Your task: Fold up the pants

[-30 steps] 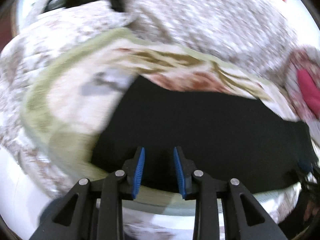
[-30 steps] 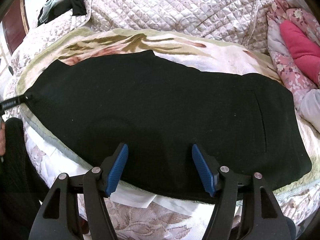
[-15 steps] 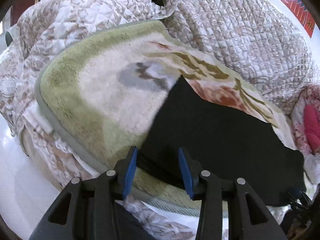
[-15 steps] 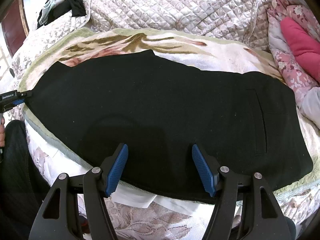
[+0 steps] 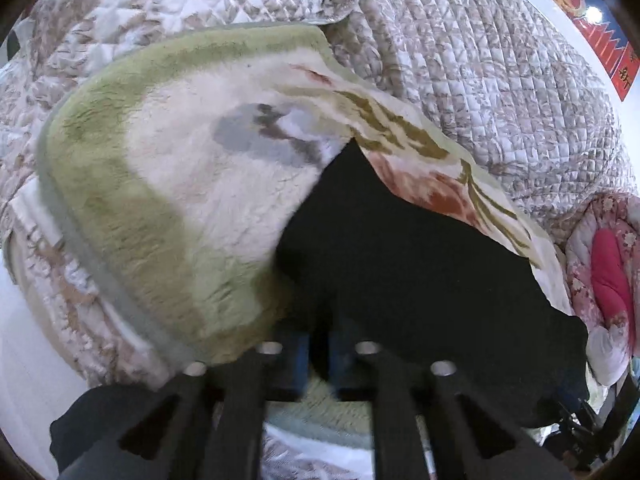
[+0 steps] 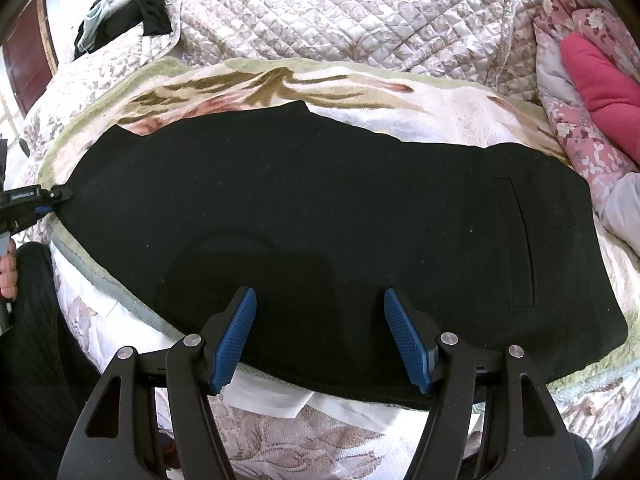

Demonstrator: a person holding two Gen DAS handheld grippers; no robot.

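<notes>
Black fabric pants (image 6: 320,208), halved lengthwise, are pinched at the cuff by the left gripper (image 5: 318,354); the right gripper (image 6: 320,336) is held wide, empty.

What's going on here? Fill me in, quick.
A person with a gripper in each hand is folding black pants laid flat on a floral blanket. The left gripper has its fingers closed on the fabric at the leg end, at the pants' near edge. The right gripper hovers open over the near edge, holding nothing. No fold is visible yet.
</notes>
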